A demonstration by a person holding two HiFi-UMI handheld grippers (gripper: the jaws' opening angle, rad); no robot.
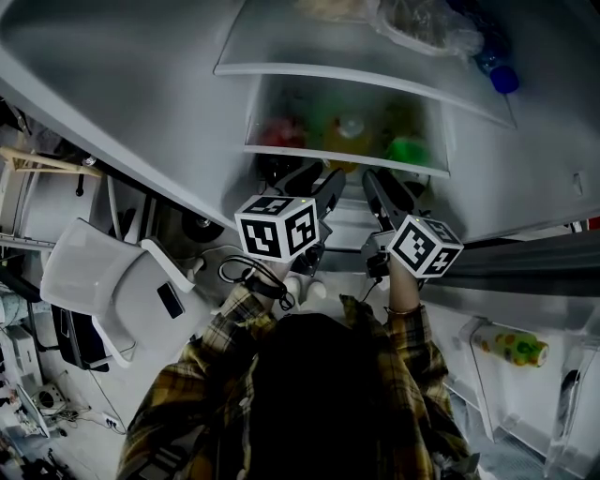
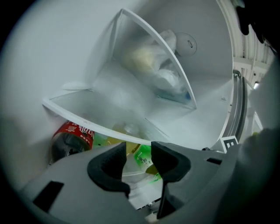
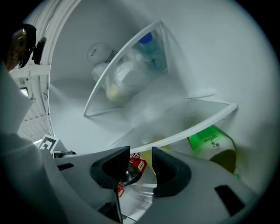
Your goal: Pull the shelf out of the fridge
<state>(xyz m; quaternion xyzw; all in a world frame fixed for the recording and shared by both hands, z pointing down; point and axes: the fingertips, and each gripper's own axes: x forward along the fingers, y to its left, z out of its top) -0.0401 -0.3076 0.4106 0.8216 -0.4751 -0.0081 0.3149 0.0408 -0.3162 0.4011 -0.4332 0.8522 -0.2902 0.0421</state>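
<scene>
The open fridge (image 1: 122, 84) fills the upper frame, its lower glass shelf (image 1: 347, 160) in place at centre. Just below the shelf's front rim, the left gripper (image 1: 317, 183) and right gripper (image 1: 382, 192) are both spread, pinching nothing. Bottles (image 2: 70, 138) lie under the shelf.

Upper shelf (image 1: 281, 67): white-rimmed clear pane, carrying a clear plastic bag (image 1: 422, 23) of pale food and, just beside it, a blue-capped bottle (image 1: 503, 78).

Lower shelf (image 1: 347, 157): same build. Seen through its pane, in the compartment beneath: red-labelled bottle (image 2: 72, 133), yellow drink bottle (image 1: 349, 131), green-labelled bottle (image 3: 212, 144).
</scene>
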